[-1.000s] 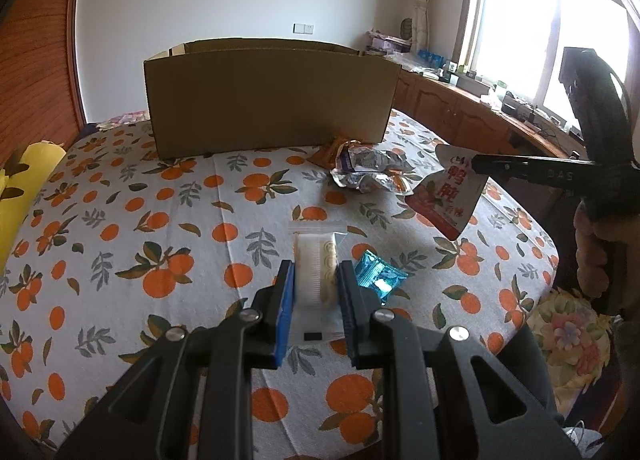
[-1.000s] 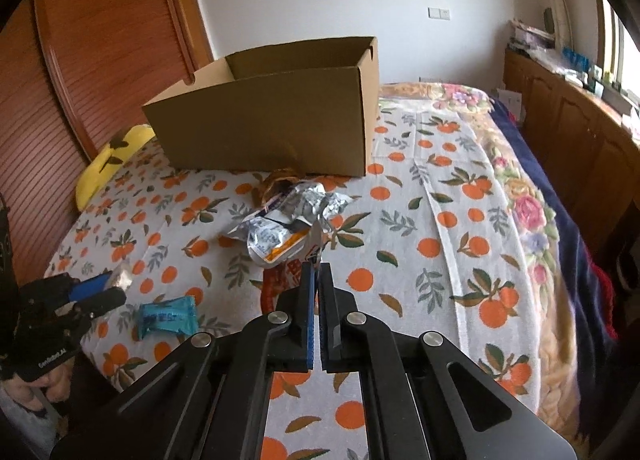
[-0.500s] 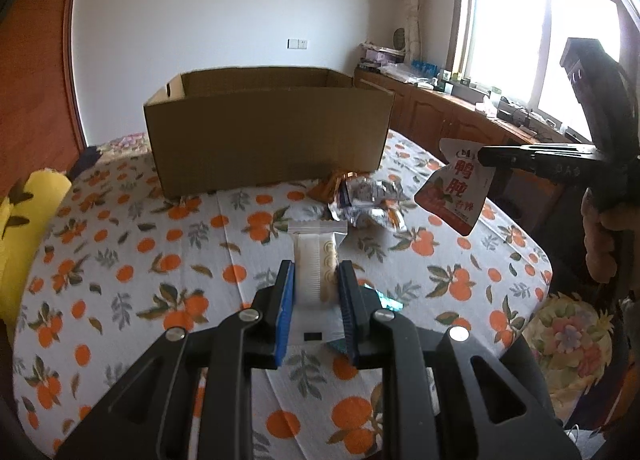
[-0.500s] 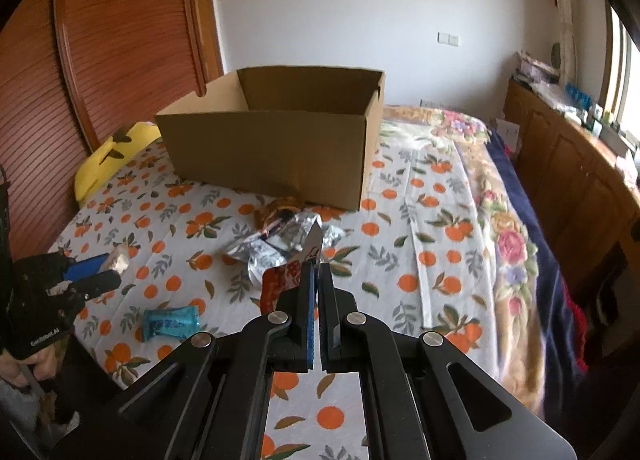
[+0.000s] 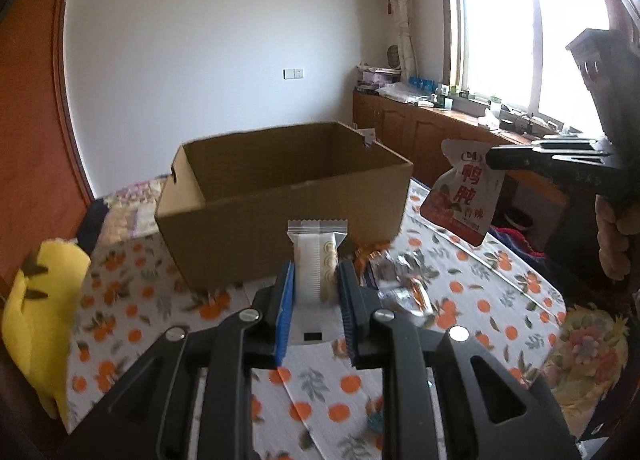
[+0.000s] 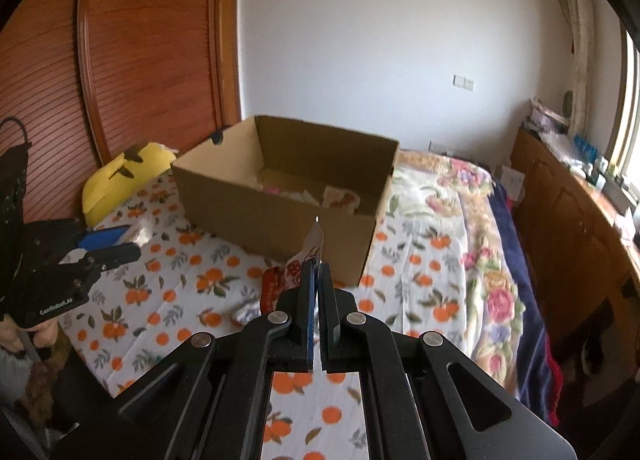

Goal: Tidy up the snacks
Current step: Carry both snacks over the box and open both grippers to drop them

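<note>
Orange-print bedspread, wooden cabinets

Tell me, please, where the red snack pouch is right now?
The red snack pouch hangs from the shut right gripper, above the bed to the right of the cardboard box.

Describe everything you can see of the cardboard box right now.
The cardboard box is plain brown corrugated card, rectangular and open at the top, with no flaps showing. It sits upright on the orange-print bedspread, past the loose wrappers. A cut-out handle notch marks one end wall. Inside, several snack packets already lie on the floor. Neither gripper touches it; the packets they hold hang in front of its near wall.
</note>
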`<action>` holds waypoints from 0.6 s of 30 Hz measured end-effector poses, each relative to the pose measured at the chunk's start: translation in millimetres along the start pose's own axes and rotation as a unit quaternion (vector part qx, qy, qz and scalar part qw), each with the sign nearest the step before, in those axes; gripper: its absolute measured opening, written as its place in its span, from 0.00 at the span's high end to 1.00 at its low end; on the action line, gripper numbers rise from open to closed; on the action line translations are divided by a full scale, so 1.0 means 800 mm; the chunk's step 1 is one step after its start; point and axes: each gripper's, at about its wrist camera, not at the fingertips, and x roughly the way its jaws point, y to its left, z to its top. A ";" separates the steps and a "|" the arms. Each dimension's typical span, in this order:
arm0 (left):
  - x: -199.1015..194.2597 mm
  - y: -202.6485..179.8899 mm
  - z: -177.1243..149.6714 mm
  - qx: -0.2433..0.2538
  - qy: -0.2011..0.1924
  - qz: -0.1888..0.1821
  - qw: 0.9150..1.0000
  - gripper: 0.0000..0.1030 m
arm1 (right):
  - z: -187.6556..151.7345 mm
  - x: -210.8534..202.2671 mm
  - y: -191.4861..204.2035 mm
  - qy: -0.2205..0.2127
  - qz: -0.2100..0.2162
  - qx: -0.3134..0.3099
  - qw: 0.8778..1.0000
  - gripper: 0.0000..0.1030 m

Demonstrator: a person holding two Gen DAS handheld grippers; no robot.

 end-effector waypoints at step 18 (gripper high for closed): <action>0.068 0.027 0.092 0.044 -0.008 -0.003 0.999 0.81 | 0.087 0.051 0.004 -0.027 0.003 -0.039 0.999 1.00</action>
